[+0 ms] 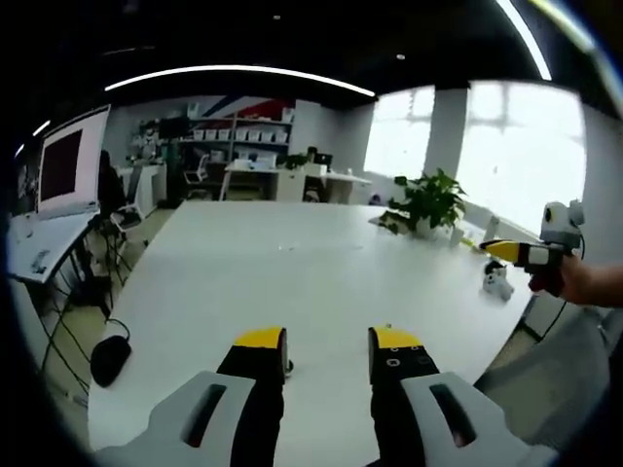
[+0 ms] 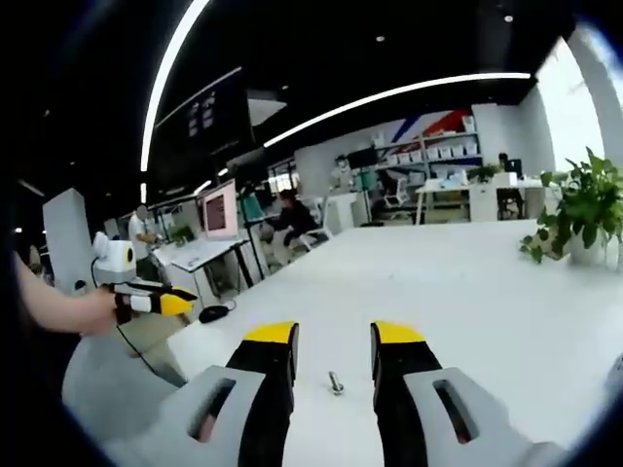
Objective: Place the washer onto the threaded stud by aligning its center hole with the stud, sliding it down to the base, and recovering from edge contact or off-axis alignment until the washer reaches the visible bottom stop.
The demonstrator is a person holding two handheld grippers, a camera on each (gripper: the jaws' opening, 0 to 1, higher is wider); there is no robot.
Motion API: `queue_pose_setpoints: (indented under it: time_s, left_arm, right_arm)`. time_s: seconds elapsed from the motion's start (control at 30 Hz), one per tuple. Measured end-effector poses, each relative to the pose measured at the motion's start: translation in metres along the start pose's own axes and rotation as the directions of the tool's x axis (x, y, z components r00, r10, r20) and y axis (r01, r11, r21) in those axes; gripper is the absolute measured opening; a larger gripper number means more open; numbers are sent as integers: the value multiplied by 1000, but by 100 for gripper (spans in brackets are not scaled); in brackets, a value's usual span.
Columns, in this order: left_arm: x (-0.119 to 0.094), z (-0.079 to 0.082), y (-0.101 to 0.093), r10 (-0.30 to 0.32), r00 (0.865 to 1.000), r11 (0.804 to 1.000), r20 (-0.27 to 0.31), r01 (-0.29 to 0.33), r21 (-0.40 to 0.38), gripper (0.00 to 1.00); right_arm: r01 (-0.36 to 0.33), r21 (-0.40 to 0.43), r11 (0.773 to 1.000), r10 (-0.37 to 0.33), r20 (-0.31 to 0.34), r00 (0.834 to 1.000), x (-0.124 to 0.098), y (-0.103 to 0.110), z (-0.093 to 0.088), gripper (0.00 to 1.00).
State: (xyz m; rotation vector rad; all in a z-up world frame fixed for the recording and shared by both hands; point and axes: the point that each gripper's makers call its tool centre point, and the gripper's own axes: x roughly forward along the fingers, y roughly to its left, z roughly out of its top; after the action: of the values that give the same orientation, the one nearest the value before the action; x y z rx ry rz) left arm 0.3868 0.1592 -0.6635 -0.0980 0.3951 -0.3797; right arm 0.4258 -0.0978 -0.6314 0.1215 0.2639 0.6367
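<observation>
A small metal threaded stud (image 2: pixel 335 382) stands on the white table (image 2: pixel 467 292), seen in the gap between my right gripper's jaws. My right gripper (image 2: pixel 334 337) is open and holds nothing. It also appears in the left gripper view as the right gripper (image 1: pixel 513 252), held by a hand at the table's right edge. My left gripper (image 1: pixel 328 340) is open over the table with nothing in it. A small dark bit (image 1: pixel 288 366) peeks out beside its left jaw; I cannot tell what it is. In the right gripper view the left gripper (image 2: pixel 161 302) hangs at the left, off the table edge.
A potted plant (image 1: pixel 426 201) stands at the table's far side, also seen as the plant (image 2: pixel 584 209). A small white object (image 1: pixel 497 282) lies near the right edge. A black object (image 1: pixel 109 358) sits by the near left corner. Desks, monitors and seated people lie beyond.
</observation>
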Motion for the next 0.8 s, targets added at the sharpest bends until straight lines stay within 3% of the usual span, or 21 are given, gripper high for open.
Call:
queue_pose_setpoints:
  time_s: [0.2,0.6,0.8]
  left_arm:
    - [-2,5,1,6,1000,1000,20,-6,9,31]
    - [-8,20,-3,-2,996,1000,91,0,27,32]
    - [-9,26,-5,-19,992,1000,123,16,27,32]
  right_arm:
    - [15,1,1000,-15,-10,1000,-6,6,-5,34]
    - [89,-18,996,-89,28,996,-11,-13,-1,34]
    - [111,-87,990,-108,31,994,-11,-16,0,33]
